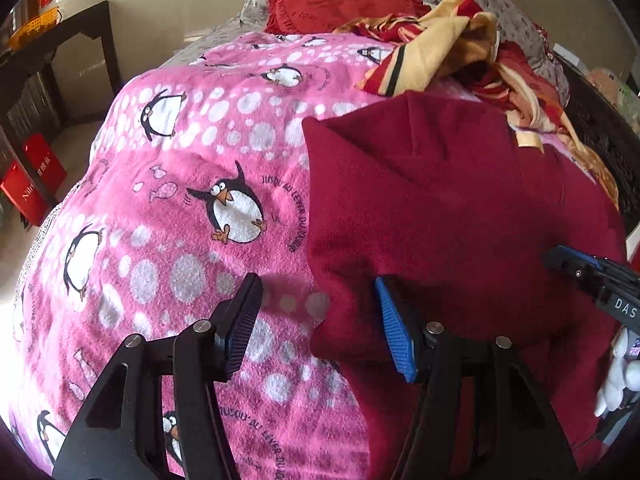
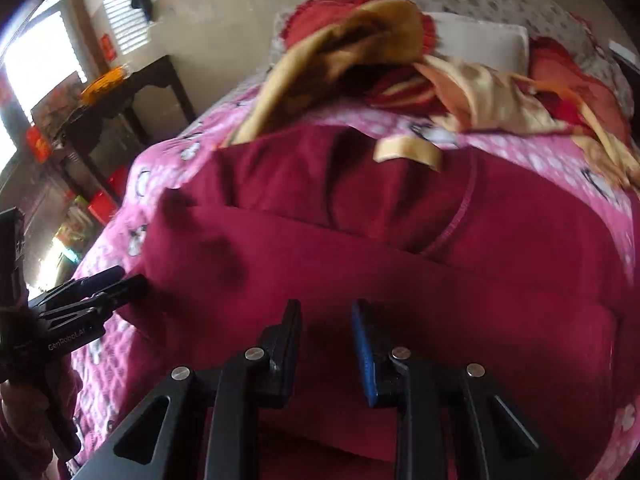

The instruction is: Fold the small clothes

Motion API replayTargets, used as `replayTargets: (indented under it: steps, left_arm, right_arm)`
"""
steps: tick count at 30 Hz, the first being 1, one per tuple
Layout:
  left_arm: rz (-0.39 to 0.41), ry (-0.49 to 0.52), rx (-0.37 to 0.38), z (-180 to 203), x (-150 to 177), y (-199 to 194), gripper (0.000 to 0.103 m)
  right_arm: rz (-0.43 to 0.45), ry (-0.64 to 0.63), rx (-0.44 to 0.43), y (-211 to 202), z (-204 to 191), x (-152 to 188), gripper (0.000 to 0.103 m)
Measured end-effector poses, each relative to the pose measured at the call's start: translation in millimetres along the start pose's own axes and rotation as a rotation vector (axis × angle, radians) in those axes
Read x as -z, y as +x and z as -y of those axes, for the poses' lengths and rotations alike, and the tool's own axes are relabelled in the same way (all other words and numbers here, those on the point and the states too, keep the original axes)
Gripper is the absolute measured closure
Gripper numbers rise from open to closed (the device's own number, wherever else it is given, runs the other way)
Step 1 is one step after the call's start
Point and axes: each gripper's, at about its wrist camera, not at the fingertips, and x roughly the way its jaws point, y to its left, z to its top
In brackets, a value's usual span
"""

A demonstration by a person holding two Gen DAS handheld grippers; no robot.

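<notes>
Your left gripper (image 1: 320, 320) is hovering at the garment's (image 1: 440, 208) left edge with its fingers (image 1: 394, 332) spread wide. One finger is sitting over the blanket (image 1: 180, 168), the blue-padded one over the dark red cloth, and nothing is pinched between them. Your right gripper (image 2: 326, 344) is hanging over the near part of the garment (image 2: 400, 264) with its fingers (image 2: 364, 356) standing a little apart. No cloth is showing in the gap, so it is gripping nothing; the picture is blurred there. In the left view your right gripper (image 1: 588, 276) is reaching in from the right, a white-gloved hand (image 1: 616, 376) behind it.

The garment is lying on the pink penguin blanket on the bed, partly folded, with one flap lying across the body and a pale label (image 2: 408, 152) showing near its far edge. A heap of yellow and red cloth (image 1: 448, 52) is lying just beyond it, near a red cushion (image 1: 340, 0). A dark table (image 2: 132, 92) is standing beside the bed.
</notes>
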Motion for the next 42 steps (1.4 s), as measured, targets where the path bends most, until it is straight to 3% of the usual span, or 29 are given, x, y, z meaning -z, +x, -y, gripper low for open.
replayTargets:
  steps: [3,6,10,14,19,26,36,42]
  left_arm:
    - [0.009,0.023,-0.032,6,-2,-6,0.042]
    - [0.033,0.017,-0.026,10,-5,-20,0.042]
    - [0.069,0.018,-0.004,24,-9,-37,0.042]
    - [0.047,0.048,0.028,48,-7,-34,0.042]
    - [0.001,0.109,0.060,80,2,-21,0.042]
    - [-0.003,0.145,0.058,101,3,-14,0.042]
    - [-0.030,0.163,0.035,105,5,3,0.042]
    - [-0.033,0.156,0.046,106,3,8,0.041]
  right_arm:
    - [-0.019,0.070,-0.027,6,19,5,0.079]
    - [0.024,0.073,-0.014,-20,22,3,0.079]
    - [0.100,0.101,0.089,-57,44,5,0.079]
    - [0.053,0.161,0.228,-51,80,14,0.079]
    - [0.015,0.169,0.146,-57,96,17,0.079]
    - [0.078,0.171,0.158,-91,97,19,0.077]
    - [-0.002,0.142,0.162,-51,94,30,0.077]
    - [0.071,0.200,0.120,-77,113,14,0.076]
